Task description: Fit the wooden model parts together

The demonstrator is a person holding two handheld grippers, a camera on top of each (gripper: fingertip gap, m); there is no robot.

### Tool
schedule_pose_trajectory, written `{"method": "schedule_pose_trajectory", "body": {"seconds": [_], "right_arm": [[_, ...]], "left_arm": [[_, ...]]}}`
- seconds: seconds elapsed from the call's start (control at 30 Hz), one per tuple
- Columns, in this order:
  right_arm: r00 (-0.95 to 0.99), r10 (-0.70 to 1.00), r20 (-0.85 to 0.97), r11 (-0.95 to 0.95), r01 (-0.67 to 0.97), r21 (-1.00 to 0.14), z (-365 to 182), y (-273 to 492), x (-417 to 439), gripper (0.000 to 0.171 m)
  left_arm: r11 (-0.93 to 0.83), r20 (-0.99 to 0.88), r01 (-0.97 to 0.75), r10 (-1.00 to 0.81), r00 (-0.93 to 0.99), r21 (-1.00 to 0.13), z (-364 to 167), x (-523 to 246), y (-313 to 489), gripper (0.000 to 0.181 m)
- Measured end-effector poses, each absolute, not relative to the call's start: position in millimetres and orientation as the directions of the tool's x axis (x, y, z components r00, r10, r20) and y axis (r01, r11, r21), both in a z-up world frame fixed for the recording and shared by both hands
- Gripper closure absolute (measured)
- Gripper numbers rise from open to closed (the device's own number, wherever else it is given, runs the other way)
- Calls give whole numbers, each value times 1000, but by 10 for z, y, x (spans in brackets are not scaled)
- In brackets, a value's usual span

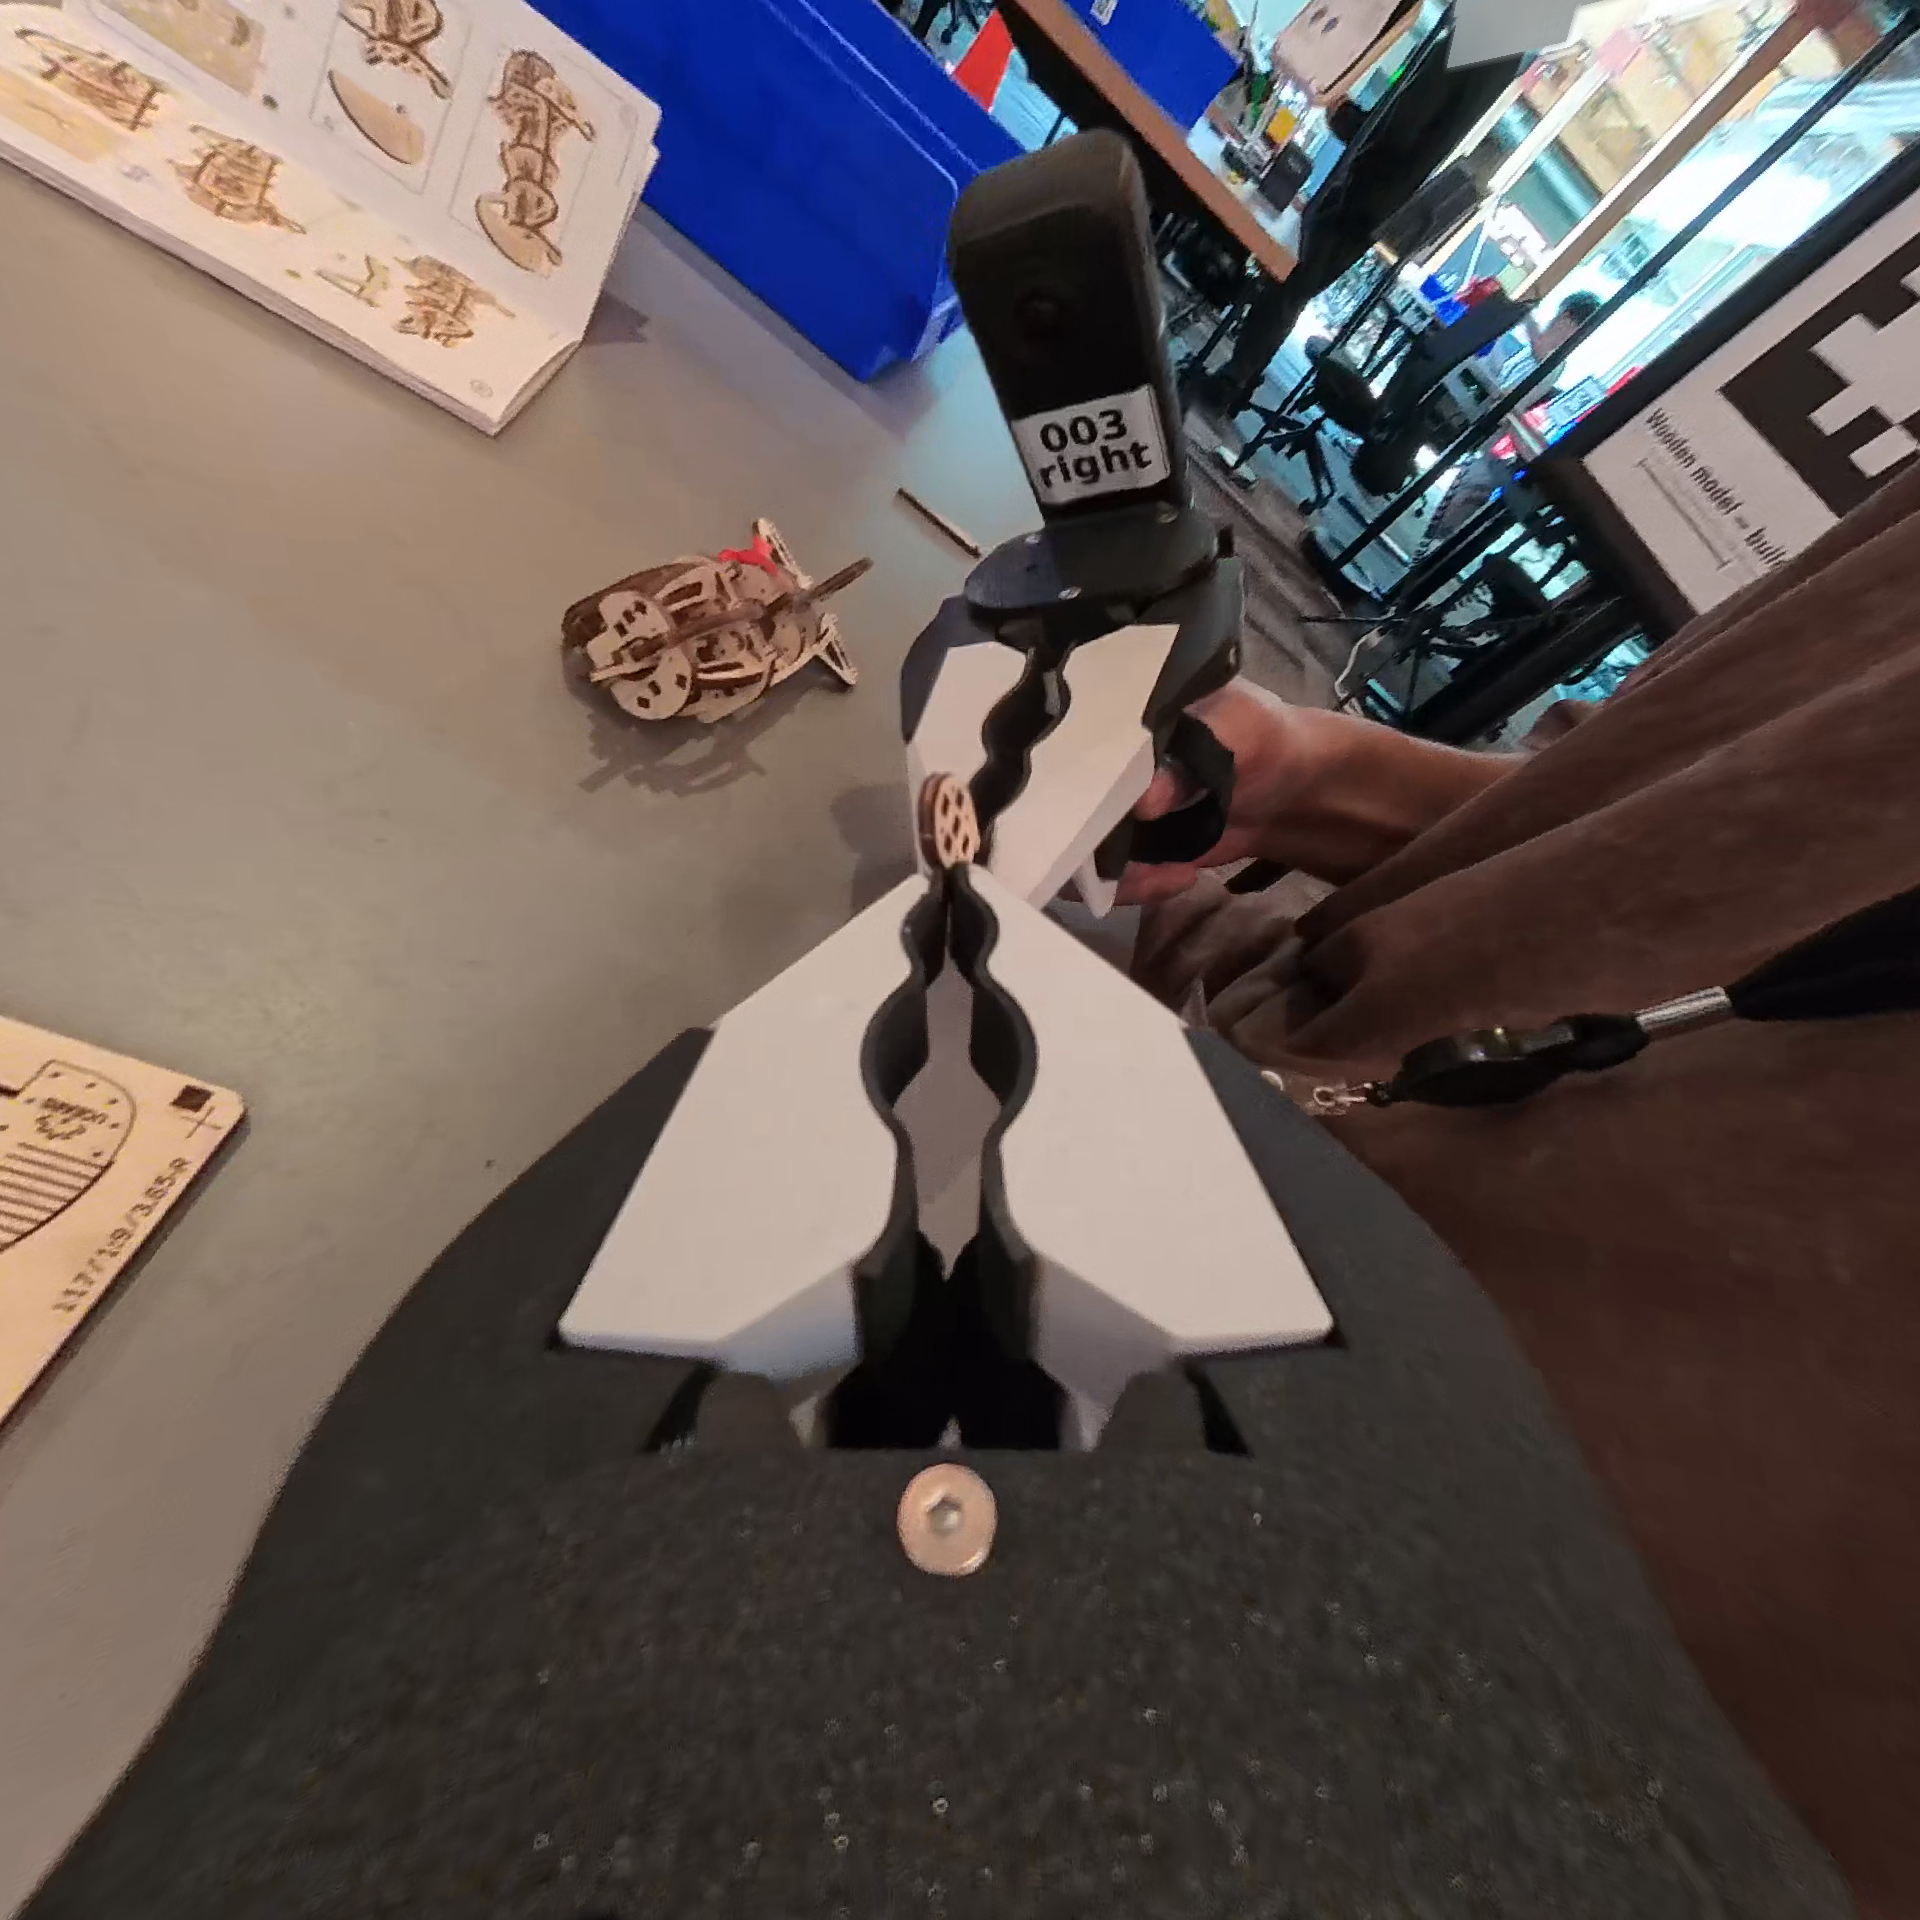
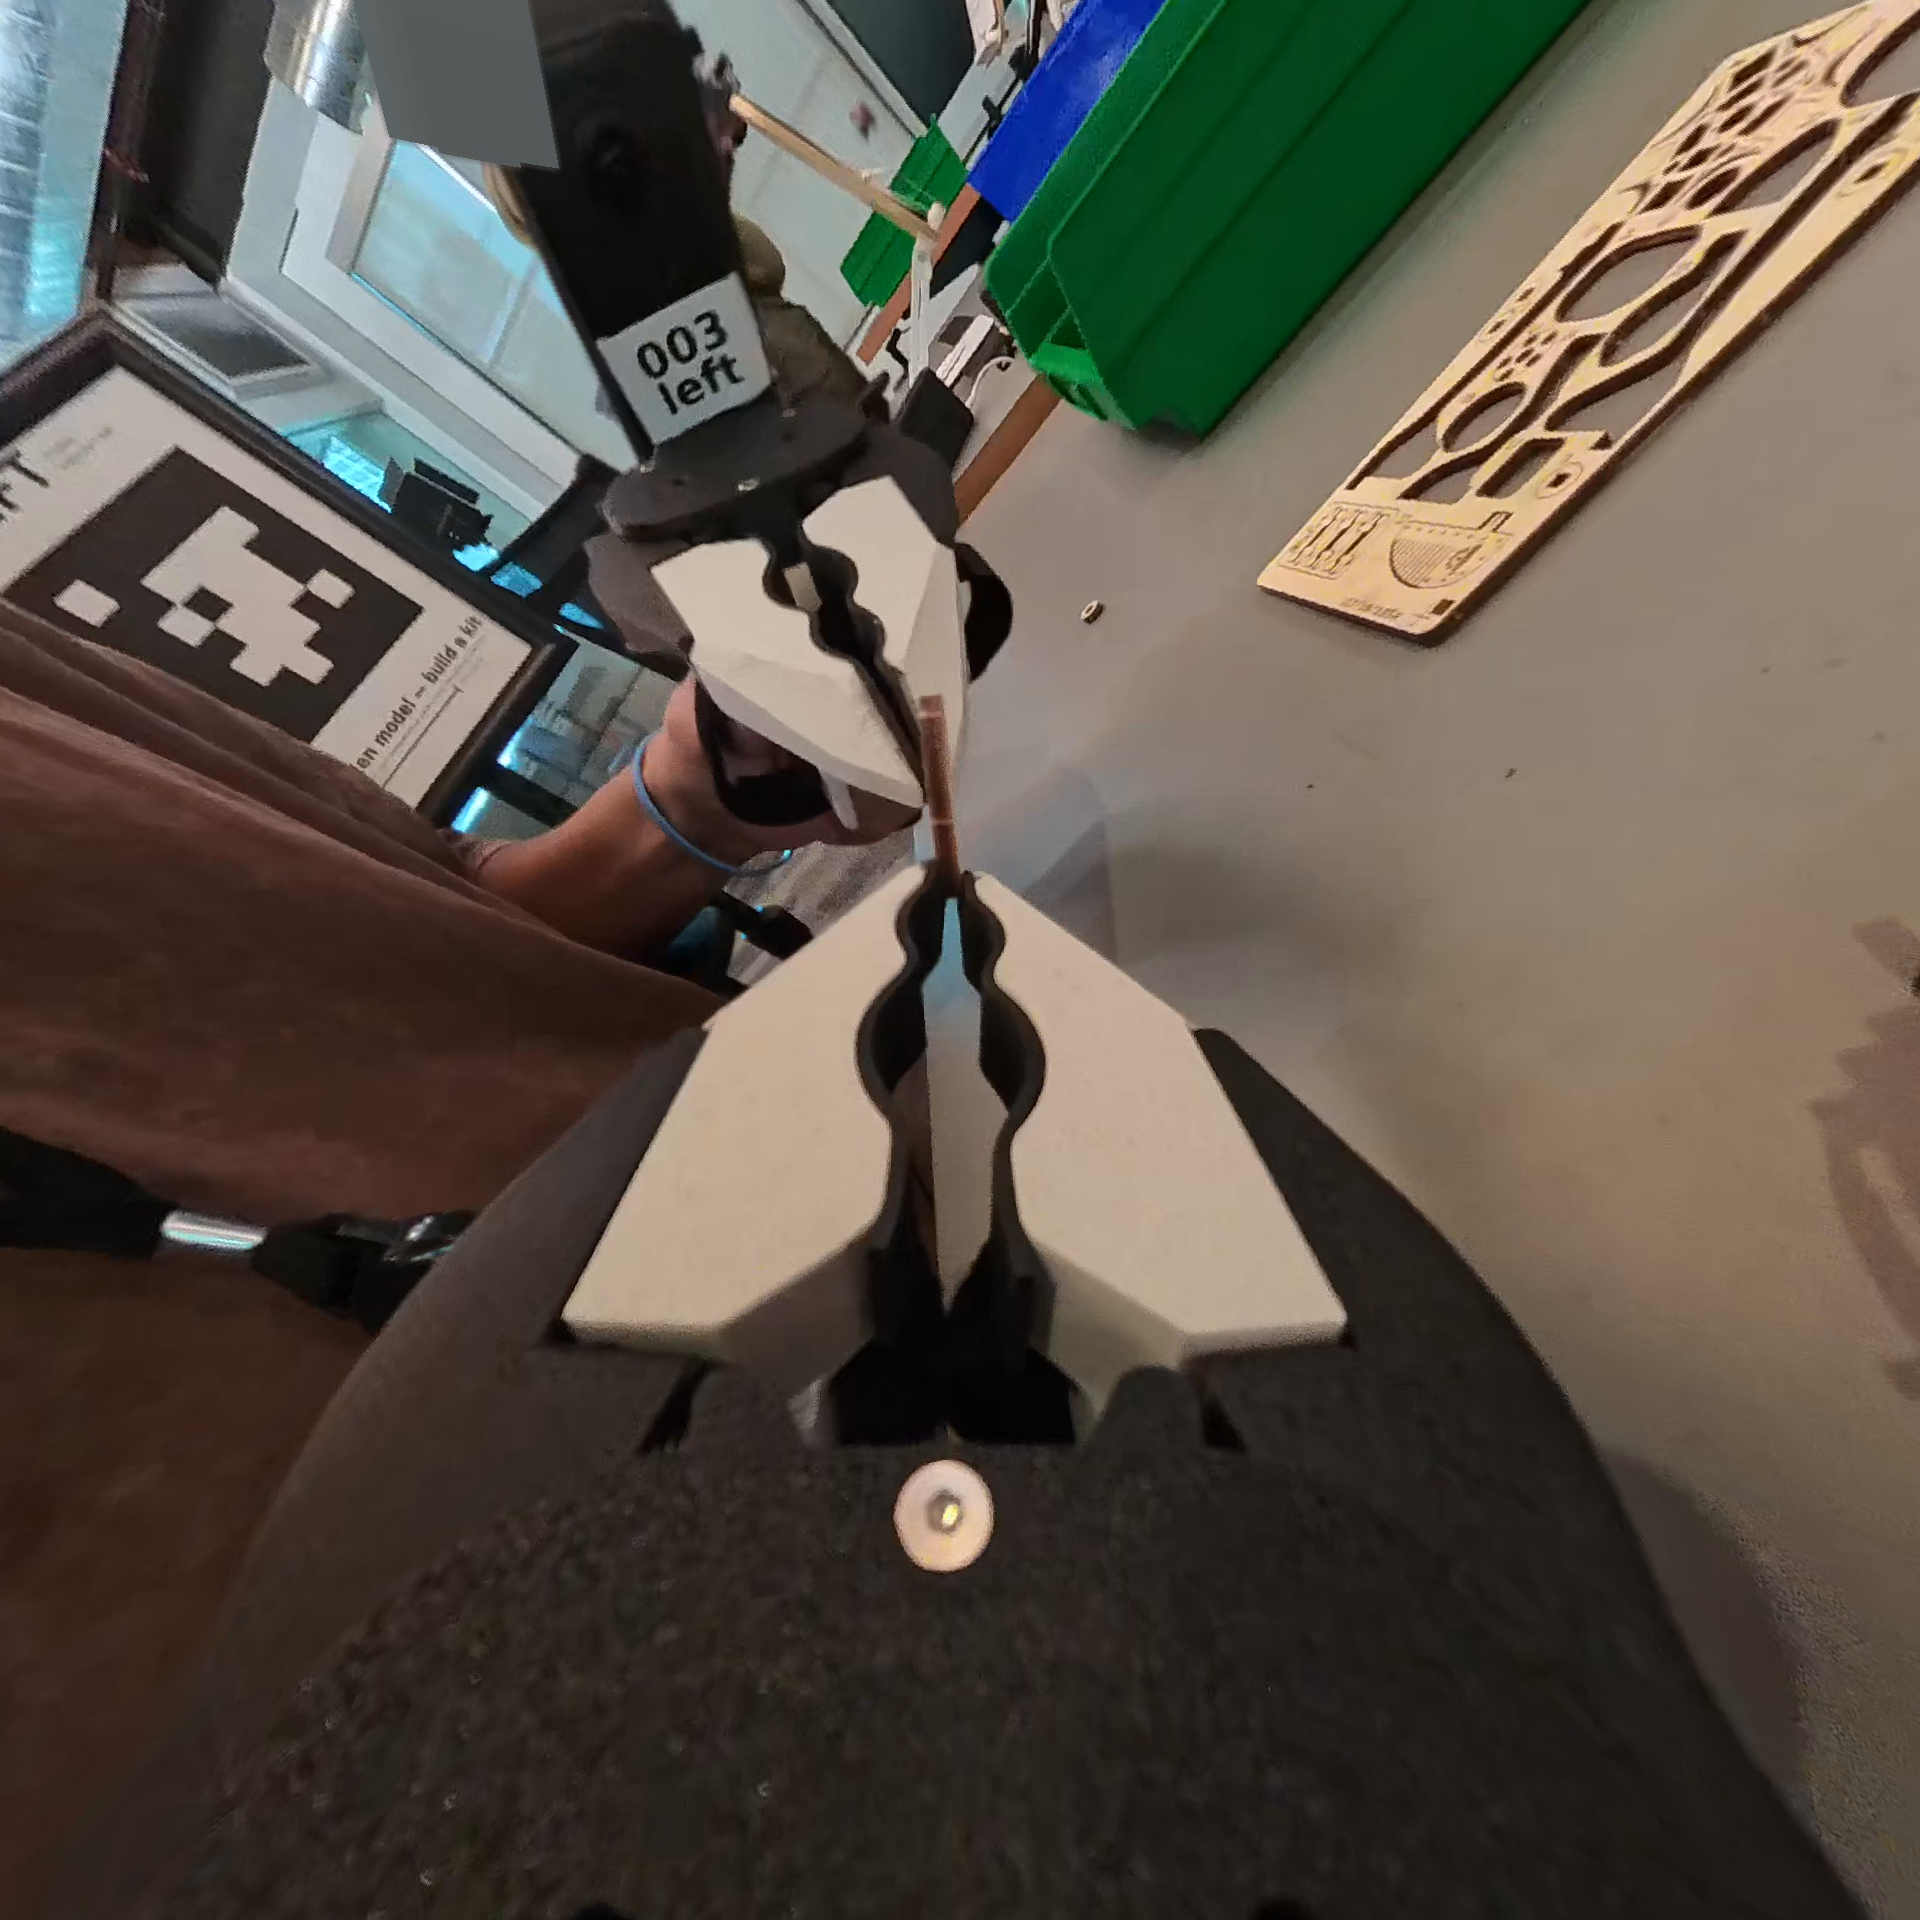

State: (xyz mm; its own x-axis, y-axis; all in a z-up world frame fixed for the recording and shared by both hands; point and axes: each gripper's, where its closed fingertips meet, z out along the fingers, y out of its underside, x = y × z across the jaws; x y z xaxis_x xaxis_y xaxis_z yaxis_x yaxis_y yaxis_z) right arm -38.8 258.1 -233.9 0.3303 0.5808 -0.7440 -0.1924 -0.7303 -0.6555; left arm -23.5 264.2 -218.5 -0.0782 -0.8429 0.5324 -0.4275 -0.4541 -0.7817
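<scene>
Pinching one small round perforated wooden disc (image 1: 951,821) mid-frame between both nearly closed tips: left hand-held gripper (image 1: 948,883), right hand-held gripper (image 2: 943,881) (grey worktop (image 1: 312,831) behind).

Bright, even daylight from background windows; soft shadows fall on the grey tabletop (image 2: 1455,935); wide-angle distortion bends edges; distant background slightly blurred.

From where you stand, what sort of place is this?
Probably a workshop or lab. A grey worktable holds an instruction booklet and a half-built wooden model; storage bins and desks with chairs lie beyond.
</scene>
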Motion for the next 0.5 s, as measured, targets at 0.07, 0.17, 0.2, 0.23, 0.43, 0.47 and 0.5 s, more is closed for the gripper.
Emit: {"method": "schedule_pose_trajectory", "body": {"seconds": [0.07, 0.17, 0.2, 0.23, 0.43, 0.47, 0.5], "right_arm": [[348, 587, -731, -726, -174, -665, -2360, 2578, -392, 170], [348, 572, -743, -732, -192, -654, -2360, 2591, -365, 170], [348, 572, -742, -730, -196, -655, -2354, 2589, -353, 170], [349, 576, -740, -726, -198, -658, -2345, 2586, -344, 170], [339, 605, -721, -714, -169, -679, -2322, 2550, -348, 170], [335, 604, -723, -715, -172, -678, -2313, 2555, -339, 169], [331, 607, -723, -715, -170, -678, -2308, 2556, -334, 169]], "left_arm": [[-460, 549, -439, -831, -93, -772, -2191, -226, 2624, 180], [-471, 568, -441, -814, -116, -764, -2176, -208, 2609, 172], [-472, 572, -443, -811, -120, -762, -2174, -198, 2604, 168], [-468, 569, -449, -814, -118, -761, -2183, -190, 2604, 168], [-402, 509, -454, -849, -142, -795, -2163, -117, 2587, 179], [-401, 512, -456, -846, -148, -795, -2153, -113, 2588, 179], [-405, 522, -462, -839, -157, -789, -2146, -111, 2583, 180]]}}
